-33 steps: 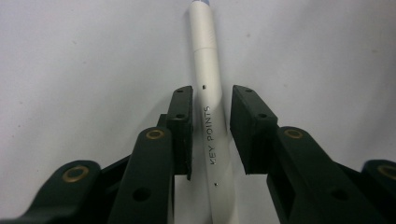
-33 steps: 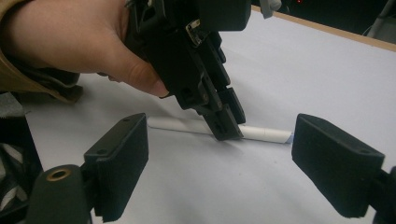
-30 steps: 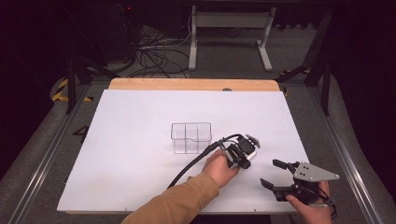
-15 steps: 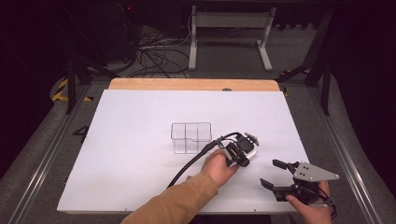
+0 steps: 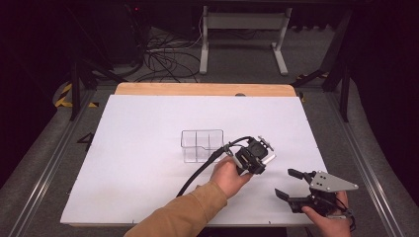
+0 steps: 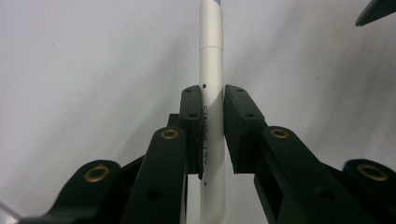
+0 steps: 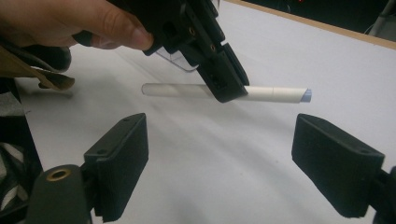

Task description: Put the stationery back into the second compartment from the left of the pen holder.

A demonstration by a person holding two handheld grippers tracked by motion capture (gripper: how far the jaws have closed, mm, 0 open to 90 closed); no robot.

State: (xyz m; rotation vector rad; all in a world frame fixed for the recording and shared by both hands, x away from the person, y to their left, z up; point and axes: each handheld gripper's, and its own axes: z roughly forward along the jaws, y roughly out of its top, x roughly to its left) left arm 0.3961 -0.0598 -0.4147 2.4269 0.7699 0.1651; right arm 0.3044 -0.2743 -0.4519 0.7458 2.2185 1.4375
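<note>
White table top, floor cables, metal stand

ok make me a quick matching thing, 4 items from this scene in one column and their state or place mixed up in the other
Column one:
1. left gripper
2. right gripper
3. white pen
4. clear divided box

Column two:
A. stands on the white table, behind the left hand
B. jaws wide apart, holding nothing
C. jaws closed on the pen
D. held level above the table, blue tip at one end

Pairs: 1-C, 2-B, 3-D, 4-A
</note>
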